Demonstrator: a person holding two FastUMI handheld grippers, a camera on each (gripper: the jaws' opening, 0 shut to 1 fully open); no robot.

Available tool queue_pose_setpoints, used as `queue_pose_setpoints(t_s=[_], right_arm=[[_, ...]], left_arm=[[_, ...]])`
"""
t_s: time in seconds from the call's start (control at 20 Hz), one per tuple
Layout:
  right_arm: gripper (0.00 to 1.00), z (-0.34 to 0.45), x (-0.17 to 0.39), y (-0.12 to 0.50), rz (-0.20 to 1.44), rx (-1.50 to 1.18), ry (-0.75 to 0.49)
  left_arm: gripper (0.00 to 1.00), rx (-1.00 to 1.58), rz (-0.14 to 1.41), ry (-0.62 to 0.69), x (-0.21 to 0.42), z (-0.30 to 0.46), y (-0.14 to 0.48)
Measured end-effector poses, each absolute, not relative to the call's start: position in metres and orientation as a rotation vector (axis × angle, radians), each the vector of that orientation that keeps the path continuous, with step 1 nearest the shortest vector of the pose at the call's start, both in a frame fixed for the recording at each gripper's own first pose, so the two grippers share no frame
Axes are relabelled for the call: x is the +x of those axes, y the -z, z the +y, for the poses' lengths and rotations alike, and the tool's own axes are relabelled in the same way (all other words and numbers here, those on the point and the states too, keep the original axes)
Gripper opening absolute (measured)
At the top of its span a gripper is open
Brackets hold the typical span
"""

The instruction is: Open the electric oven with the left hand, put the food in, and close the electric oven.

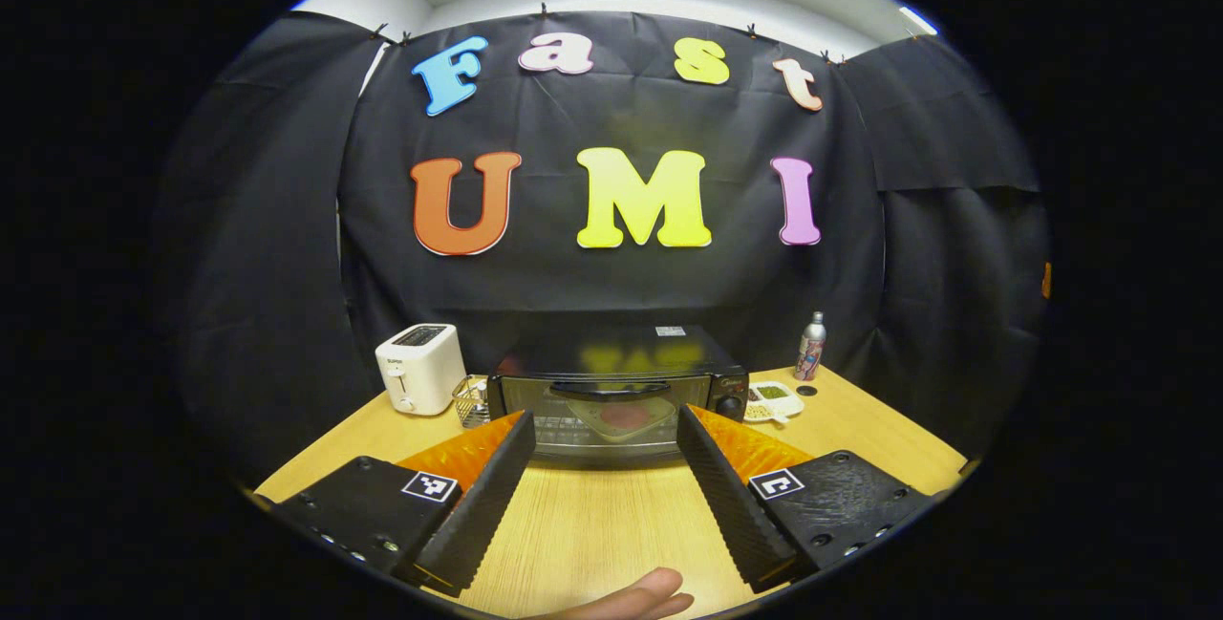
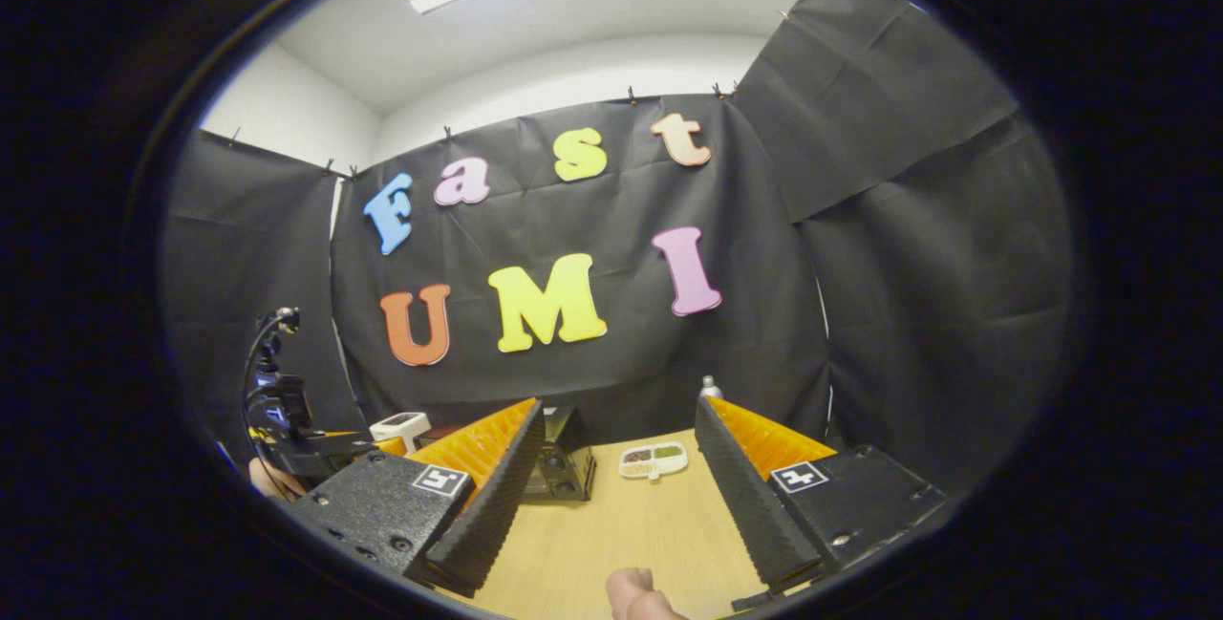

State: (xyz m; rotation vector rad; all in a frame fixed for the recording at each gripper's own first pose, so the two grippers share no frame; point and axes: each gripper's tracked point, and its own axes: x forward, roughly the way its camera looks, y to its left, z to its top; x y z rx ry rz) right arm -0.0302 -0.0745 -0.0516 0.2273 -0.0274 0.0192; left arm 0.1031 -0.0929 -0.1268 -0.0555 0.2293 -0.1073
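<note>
The black electric oven (image 1: 611, 395) stands at the back middle of the wooden table (image 1: 592, 524) with its glass door shut and its handle (image 1: 611, 389) across the top. Behind the glass I see a pale plate with something reddish (image 1: 626, 417) on it. My left gripper (image 1: 605, 417) is open, level with the door and short of it, with nothing between its fingers. In the right gripper view my right gripper (image 2: 619, 410) is also open and holds nothing. It sits to the right of the oven (image 2: 564, 467), whose knob side faces it.
A white toaster (image 1: 420, 367) and a small wire basket (image 1: 470, 400) stand left of the oven. A divided dish (image 1: 774, 397) (image 2: 653, 458) and a silver bottle (image 1: 811, 346) are to its right. A fingertip (image 1: 631, 601) shows at the bottom. The other gripper and hand (image 2: 287, 429) are far left.
</note>
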Motion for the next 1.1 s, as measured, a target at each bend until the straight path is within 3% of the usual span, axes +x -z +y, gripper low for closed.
queue_pose_setpoints(t_s=[0.2,0.25,0.3,0.65,0.85,1.05,1.1], right_arm=[[0.94,-0.072,-0.054,0.039,-0.051,0.171,0.007],[1.0,-0.072,-0.06,0.033,-0.07,0.151,0.023],[0.94,-0.071,-0.065,0.026,-0.088,0.131,0.039],[0.95,-0.034,-0.089,0.021,-0.086,0.12,-0.024],[0.96,-0.03,-0.096,0.031,-0.077,0.06,-0.011],[0.96,-0.023,-0.105,0.023,-0.1,0.027,-0.008],[1.0,-0.022,-0.106,0.02,-0.109,0.023,-0.009]], left_arm=[[0.95,-0.059,0.191,0.031,0.056,-0.067,0.093],[0.95,-0.07,0.168,0.016,0.041,-0.061,0.079],[0.95,-0.084,0.14,0.008,0.029,-0.058,0.067],[0.94,-0.085,0.033,0.023,-0.046,-0.047,0.031],[0.94,-0.11,0.034,-0.001,-0.069,-0.042,0.034],[0.93,-0.11,0.015,0.054,-0.082,-0.055,0.025],[0.93,-0.106,0.006,0.062,-0.083,-0.056,0.023]])
